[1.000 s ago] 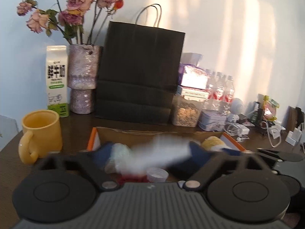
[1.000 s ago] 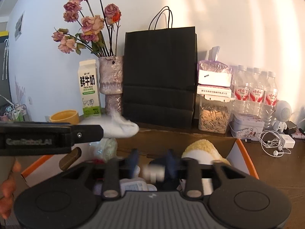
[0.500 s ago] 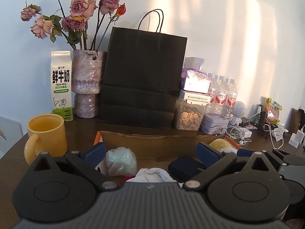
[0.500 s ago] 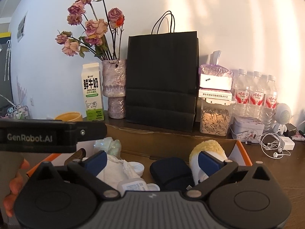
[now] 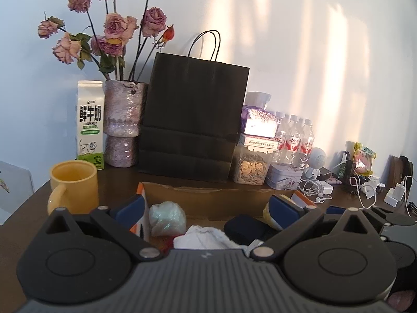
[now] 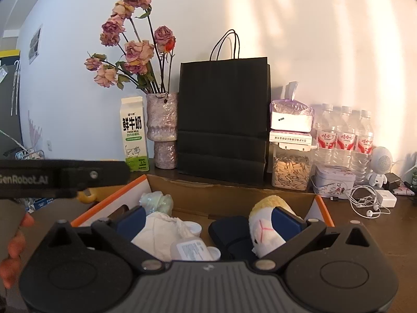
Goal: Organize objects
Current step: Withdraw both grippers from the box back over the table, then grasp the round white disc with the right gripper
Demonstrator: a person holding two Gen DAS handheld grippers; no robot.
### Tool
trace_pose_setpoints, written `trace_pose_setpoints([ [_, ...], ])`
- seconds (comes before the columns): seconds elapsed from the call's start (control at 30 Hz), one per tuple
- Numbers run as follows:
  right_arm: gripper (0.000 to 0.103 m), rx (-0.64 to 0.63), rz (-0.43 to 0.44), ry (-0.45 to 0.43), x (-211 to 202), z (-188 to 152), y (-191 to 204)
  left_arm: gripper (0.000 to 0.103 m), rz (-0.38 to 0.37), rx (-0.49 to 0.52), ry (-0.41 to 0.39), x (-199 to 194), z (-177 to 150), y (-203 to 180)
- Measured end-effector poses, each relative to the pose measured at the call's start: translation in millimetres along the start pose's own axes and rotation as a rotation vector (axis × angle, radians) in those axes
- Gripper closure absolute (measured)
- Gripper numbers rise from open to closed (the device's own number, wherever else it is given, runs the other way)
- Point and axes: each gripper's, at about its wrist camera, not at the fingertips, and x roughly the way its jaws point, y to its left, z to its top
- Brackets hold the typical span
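Note:
An open cardboard box [image 5: 216, 195] [image 6: 234, 195] with orange flaps sits on the dark table. In it lie a white crumpled cloth [image 5: 206, 237] [image 6: 161, 232], a pale plastic bundle [image 5: 166, 216] [image 6: 156, 202], a dark blue case [image 5: 245, 228] [image 6: 229, 234], a yellow-white plush toy [image 6: 265, 221] and a small white bottle [image 6: 191, 249]. My left gripper [image 5: 208, 208] is open and empty above the box's near side. My right gripper [image 6: 208, 216] is open and empty over the box.
Behind the box stand a black paper bag [image 5: 192, 120], a vase of dried roses [image 5: 122, 125], a milk carton [image 5: 90, 125], a seed jar [image 5: 250, 167], water bottles [image 6: 344, 135] and a tin [image 6: 335, 180]. A yellow mug [image 5: 73, 187] is left. Cables [image 6: 365, 203] lie right.
Both grippers have opened and risen. The left one let go of the white cloth, the right one of the small white bottle; both now lie in the box.

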Motion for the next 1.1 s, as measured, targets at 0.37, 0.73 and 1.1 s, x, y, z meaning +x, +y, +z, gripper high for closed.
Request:
trace_pose_setpoints([
  [0.37,0.000,-0.012,-0.026,0.033,-35,-21,-3,0.000,0.045,0.018,0.045,-30,-17,13],
  [0.73,0.000,-0.037,-0.032,0.113,-72,-57,-8,0.000,0.053,0.063,0.145,-54,-53,11],
  [1.1,0.033,-0.036,0.050,0.197,-98,-92,-18,0.000,-0.038,0.126,0.282,-58,-99,-28],
])
